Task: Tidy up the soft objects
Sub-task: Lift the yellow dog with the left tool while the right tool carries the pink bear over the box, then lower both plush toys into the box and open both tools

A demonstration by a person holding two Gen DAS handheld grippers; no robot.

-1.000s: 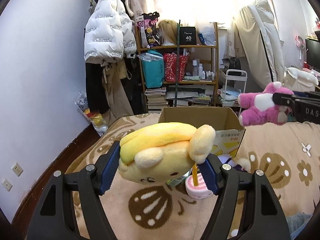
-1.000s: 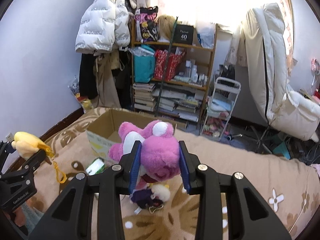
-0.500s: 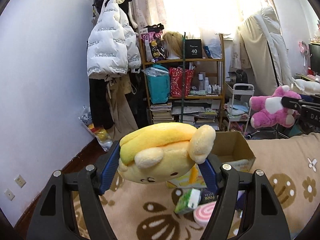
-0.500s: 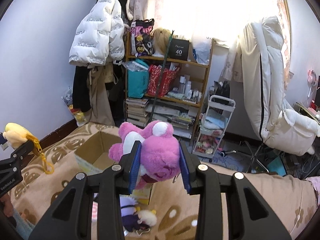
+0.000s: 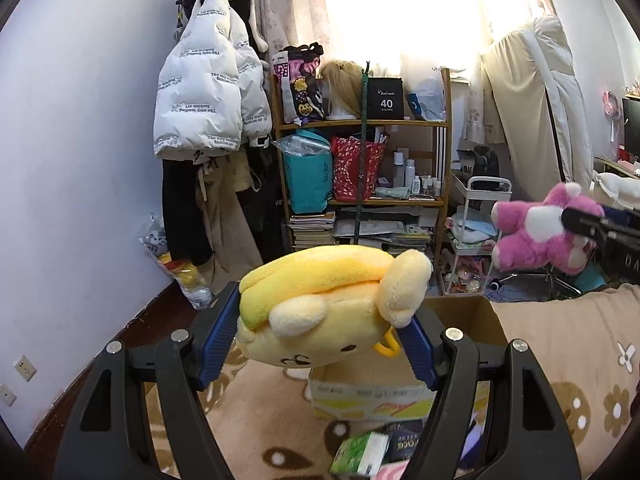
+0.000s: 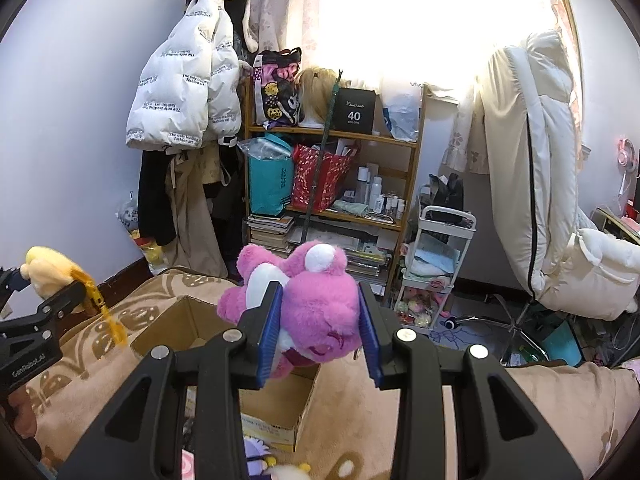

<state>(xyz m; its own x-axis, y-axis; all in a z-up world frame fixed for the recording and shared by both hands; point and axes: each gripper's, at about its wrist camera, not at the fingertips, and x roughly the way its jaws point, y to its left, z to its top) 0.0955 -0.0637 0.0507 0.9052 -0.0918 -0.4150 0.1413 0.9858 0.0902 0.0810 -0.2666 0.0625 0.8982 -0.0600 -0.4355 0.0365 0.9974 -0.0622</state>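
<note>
Box (image 6: pixel 224 332) open-topped, nothing over it; clutter (image 5: pixel 360 446) at its front.

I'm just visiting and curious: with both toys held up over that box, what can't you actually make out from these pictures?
- Inside of the cardboard box: right wrist view, hidden by the pink plush and right gripper; left wrist view, by the yellow plush in the left gripper.
- Small items on the blanket: cut off at the bottom edge of both views.
- Pink plush's face: squeezed between the jaws.

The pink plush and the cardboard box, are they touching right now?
Apart. In the left wrist view the pink plush, clamped in the right gripper, hangs in the air with room background showing between it and the cardboard box below.
</note>
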